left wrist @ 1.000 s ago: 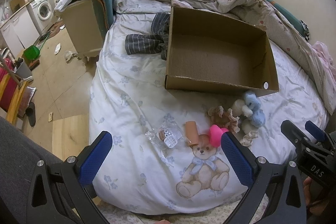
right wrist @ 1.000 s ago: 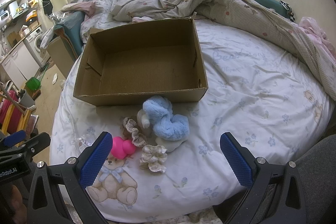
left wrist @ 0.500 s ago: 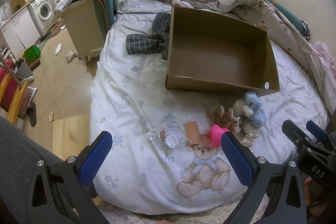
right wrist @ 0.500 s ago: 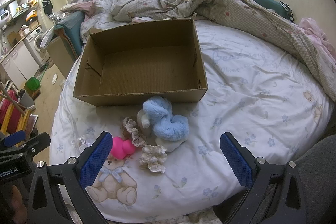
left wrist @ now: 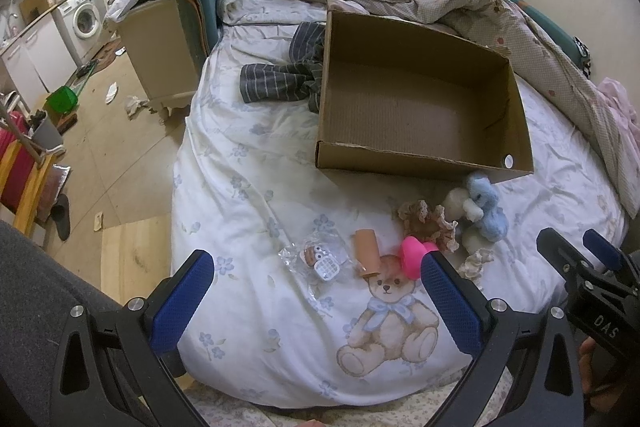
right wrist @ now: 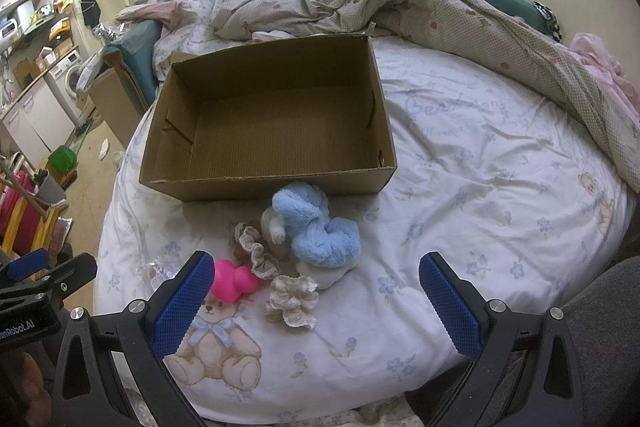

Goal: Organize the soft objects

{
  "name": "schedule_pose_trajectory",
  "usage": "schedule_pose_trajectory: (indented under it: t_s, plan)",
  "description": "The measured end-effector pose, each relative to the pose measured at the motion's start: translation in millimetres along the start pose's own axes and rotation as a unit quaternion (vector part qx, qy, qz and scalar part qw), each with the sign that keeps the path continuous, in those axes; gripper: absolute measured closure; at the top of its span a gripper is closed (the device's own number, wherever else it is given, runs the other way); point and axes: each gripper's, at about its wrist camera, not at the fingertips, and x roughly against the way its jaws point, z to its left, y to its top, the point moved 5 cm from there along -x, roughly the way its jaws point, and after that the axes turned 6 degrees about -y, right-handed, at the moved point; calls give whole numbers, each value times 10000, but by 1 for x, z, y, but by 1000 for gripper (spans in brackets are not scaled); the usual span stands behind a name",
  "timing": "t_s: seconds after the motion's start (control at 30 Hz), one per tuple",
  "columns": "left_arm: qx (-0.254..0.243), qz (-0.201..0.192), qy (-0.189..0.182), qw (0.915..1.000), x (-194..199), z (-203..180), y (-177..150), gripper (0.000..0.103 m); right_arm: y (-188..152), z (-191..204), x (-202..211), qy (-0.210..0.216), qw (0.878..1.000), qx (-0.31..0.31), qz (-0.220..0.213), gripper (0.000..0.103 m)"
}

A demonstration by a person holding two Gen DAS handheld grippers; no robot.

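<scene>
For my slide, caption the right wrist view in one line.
Open right gripper hovers over soft toys and scrunchies beside an empty box on the bed.

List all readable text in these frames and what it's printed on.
"DAS": on the right gripper's black body, seen in the left wrist view.
"nRobot.AI": on the left gripper's black body, seen in the right wrist view; its start is cut off by the frame edge.
Cursive script printed on the bedsheet: too faint and distorted to read.

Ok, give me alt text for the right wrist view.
Open right gripper hovers over a bed, facing an empty cardboard box. In front of it lie a blue plush toy, scrunchies and a pink rubber toy.
</scene>
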Motion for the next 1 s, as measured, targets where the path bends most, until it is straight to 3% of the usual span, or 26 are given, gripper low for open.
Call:
schedule_pose_trajectory:
  t_s: [0.43,0.57,0.73,0.87,1.0]
  plan:
    - [-1,47,10,10000,-2,0,-2,0,-4,3,2,18,10000,29,36,0]
    - [88,139,20,9999,-3,3,-1,0,-3,1,-7,168,9995,-128,236,0]
    - [283,240,-8,9993,-4,10,0,0,3,-18,-28,671,9887,-835,1053,0]
    - [390,310,15,9988,-5,14,1,0,1,-23,-52,790,9787,-890,1674,0]
    - [540,378,87,9978,-6,22,3,0,-21,-14,-83,1159,9521,-1098,2609,0]
